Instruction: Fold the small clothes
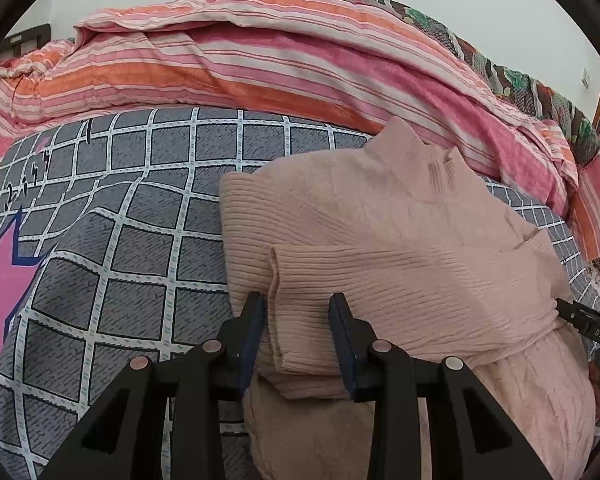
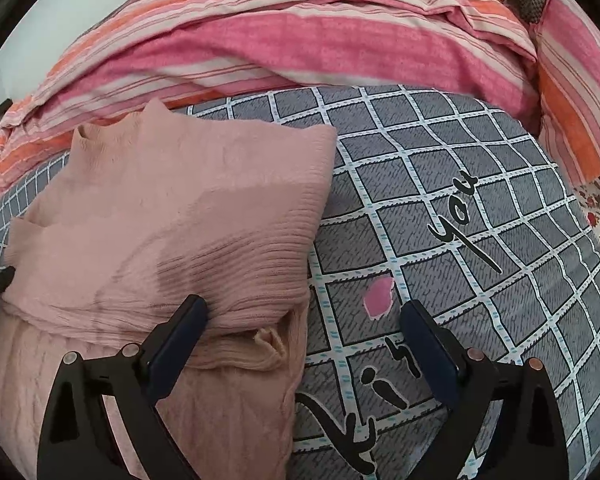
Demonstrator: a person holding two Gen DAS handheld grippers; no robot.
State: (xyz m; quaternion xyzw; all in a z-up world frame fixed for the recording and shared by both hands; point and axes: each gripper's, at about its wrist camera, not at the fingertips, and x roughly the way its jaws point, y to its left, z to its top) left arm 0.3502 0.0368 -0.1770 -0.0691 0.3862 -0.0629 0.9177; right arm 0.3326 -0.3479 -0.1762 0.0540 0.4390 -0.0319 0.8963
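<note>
Nearest in the left wrist view, the left gripper (image 1: 298, 304) has its two blue-padded fingers (image 1: 342, 320) on either side of a folded, ribbed sleeve cuff of the pink sweater (image 1: 400, 216); whether the pads actually press the cuff cannot be told. In the right wrist view the right gripper (image 2: 304, 312) stands spread wide, its left finger (image 2: 180, 328) touching the sweater's (image 2: 172, 208) bunched near edge and its right finger over the bare bedsheet (image 2: 440, 184), with nothing pinched between them. The sweater lies partly folded on the grey, white-checked bedsheet (image 1: 140, 184) of the bed, sleeves laid across its body, collar pointing toward the far side. Black lettering and a pink star (image 1: 4, 272) are printed on the sheet beside it. Beyond the sweater, along the far edge of the bed, a pink, orange and white striped quilt (image 1: 260, 60) is heaped up, touching the sweater's collar end.
</note>
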